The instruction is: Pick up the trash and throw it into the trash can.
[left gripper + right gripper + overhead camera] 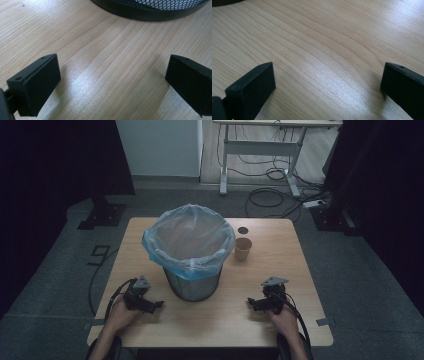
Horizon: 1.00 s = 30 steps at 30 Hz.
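Both grippers rest on the wooden table [280, 320], left gripper [156, 304] and right gripper [252, 302] with jaws spread and empty; the paper cup [243, 248] stands just right of the lined mesh wastebasket [192, 285]; better to approach its side level and squeeze gently.

A light wooden table [280, 320] carries a lined mesh bin [192, 285], a paper cup [243, 249] and a dark lid [243, 230].
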Available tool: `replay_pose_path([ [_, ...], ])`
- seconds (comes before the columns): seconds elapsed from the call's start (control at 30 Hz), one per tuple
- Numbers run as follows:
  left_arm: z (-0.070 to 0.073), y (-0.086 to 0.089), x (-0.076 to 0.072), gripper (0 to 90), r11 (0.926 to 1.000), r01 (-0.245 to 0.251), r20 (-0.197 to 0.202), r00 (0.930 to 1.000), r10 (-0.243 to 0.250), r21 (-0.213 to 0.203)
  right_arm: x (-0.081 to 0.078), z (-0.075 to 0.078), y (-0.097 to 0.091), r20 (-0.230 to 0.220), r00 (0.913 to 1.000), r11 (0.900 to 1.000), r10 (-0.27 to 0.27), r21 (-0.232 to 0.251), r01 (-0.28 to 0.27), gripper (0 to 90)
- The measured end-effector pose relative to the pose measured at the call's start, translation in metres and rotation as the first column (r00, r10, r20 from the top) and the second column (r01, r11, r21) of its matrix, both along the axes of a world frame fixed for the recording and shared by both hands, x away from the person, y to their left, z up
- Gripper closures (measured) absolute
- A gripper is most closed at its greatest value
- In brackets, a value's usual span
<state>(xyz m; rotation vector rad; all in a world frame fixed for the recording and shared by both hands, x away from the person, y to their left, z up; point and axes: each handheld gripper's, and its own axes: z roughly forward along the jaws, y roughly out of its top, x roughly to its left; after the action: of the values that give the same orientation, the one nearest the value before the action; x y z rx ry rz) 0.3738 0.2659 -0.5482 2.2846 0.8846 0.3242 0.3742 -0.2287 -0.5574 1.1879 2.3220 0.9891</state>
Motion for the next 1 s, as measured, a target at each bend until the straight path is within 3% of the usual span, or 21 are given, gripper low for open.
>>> replay_pose_path([
  [0.8,0.000,0.000,0.000,0.0,1.0000,0.000,0.000,1.0000,0.000,0.000,0.002,0.001,0.000,-0.008,0.9999,1.0000,0.007,-0.003,-0.007,0.1],
  [1.0,0.000,0.000,0.000,0.0,1.0000,-0.002,0.000,1.0000,0.002,-0.002,0.010,0.011,-0.004,0.016,0.9995,0.9995,-0.029,0.014,0.028,0.0],
])
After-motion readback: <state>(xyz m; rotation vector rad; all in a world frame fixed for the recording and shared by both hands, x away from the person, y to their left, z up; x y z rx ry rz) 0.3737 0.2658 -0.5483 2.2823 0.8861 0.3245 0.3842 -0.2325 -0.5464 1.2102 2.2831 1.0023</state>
